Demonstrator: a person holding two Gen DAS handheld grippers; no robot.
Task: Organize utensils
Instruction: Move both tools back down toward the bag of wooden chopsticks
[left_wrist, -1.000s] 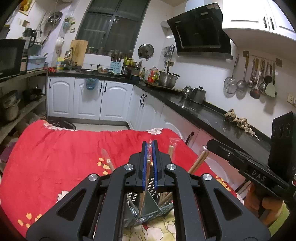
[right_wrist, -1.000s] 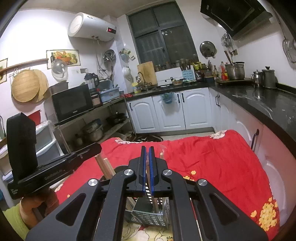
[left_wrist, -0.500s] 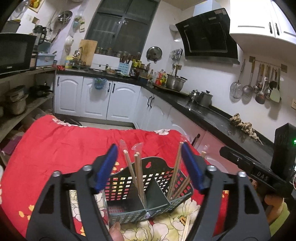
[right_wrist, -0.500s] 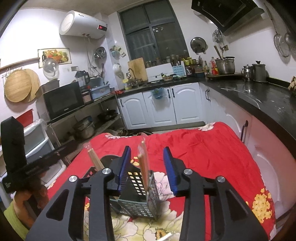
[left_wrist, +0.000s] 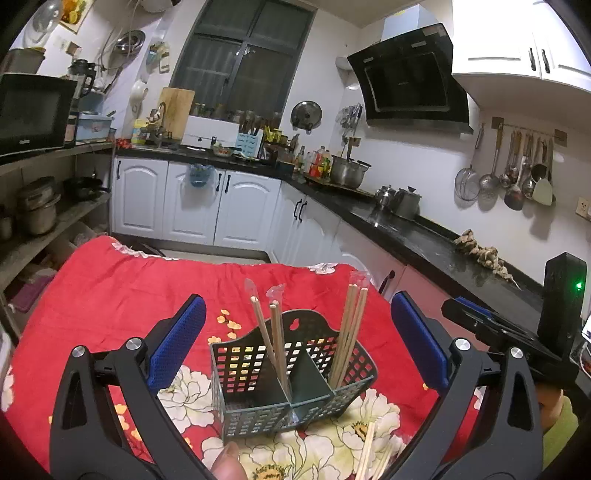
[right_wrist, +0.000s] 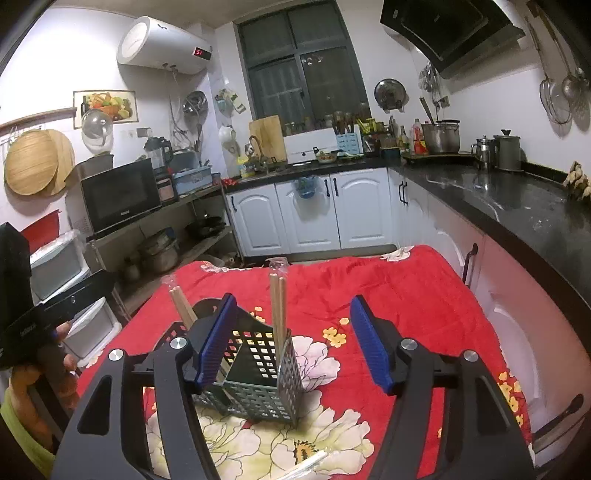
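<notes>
A dark slotted utensil basket (left_wrist: 291, 373) with two compartments stands on the red flowered cloth (left_wrist: 110, 295). Wrapped wooden chopstick pairs stand in it: one pair in the left compartment (left_wrist: 271, 339), several in the right compartment (left_wrist: 351, 328). Loose wrapped chopsticks (left_wrist: 369, 454) lie on the cloth in front of the basket. My left gripper (left_wrist: 295, 343) is wide open and empty, just before the basket. My right gripper (right_wrist: 291, 339) is open and empty, above the basket (right_wrist: 255, 373), where a chopstick pair (right_wrist: 279, 306) stands upright.
The cloth-covered table (right_wrist: 406, 295) sits beside white cabinets under a black counter (right_wrist: 517, 199). Shelves with a microwave (right_wrist: 118, 192) and pots are to the left. The other gripper's handle (left_wrist: 517, 336) is at the right of the left wrist view.
Both grippers were shut on chopstick pairs over the basket one second ago. Both have opened wide and let go, and the chopsticks now stand in the basket. Both grippers pulled back.
</notes>
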